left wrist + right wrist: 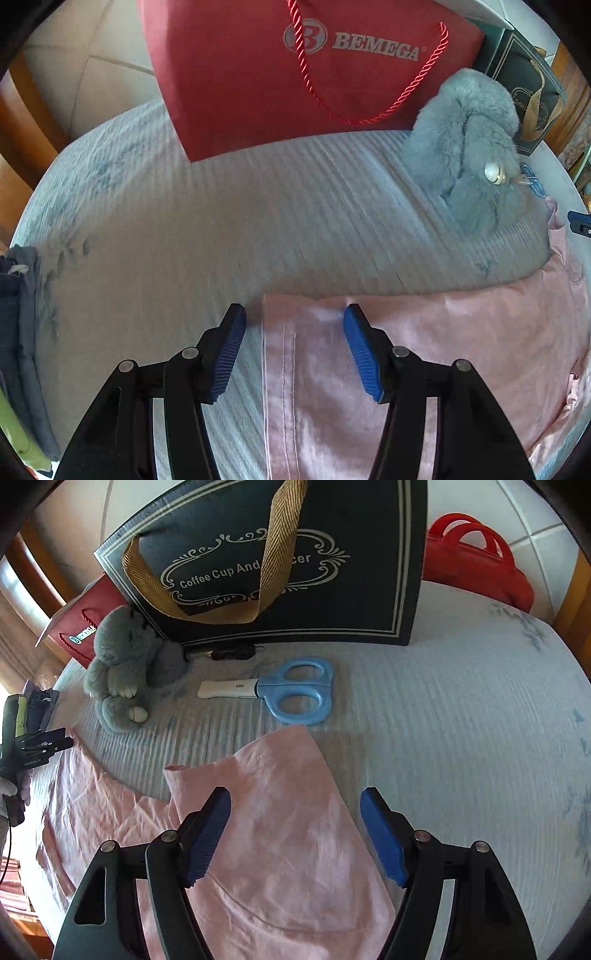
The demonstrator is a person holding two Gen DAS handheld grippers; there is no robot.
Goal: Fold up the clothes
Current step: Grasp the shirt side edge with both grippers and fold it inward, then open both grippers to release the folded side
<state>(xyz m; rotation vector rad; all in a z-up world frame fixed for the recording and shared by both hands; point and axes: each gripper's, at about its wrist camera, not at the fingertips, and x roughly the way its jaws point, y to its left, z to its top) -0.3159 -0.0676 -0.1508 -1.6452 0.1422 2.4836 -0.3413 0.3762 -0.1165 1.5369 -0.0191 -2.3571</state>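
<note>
A pink garment [443, 350] lies spread on the pale blue striped cover [221, 229]. In the left wrist view its stitched hem edge runs between the jaws of my left gripper [295, 314], which is open just above the cloth and not pinching it. In the right wrist view a pink sleeve or corner [288, 812] points toward the scissors. My right gripper [295, 797] stands open over it, its blue pads [384, 845] well apart and clear of the fabric. The left gripper [48, 742] also shows at the far left of that view, over the garment's other end.
A red BEMEGA paper bag [295, 74], a grey plush toy [472, 147] and a dark "Coffee Cup And Saucer" bag [295, 572] stand along the back. Blue scissors [295, 690] lie just beyond the pink cloth. A red handbag [476, 568] sits at the back right. Folded clothes [22, 332] are stacked at left.
</note>
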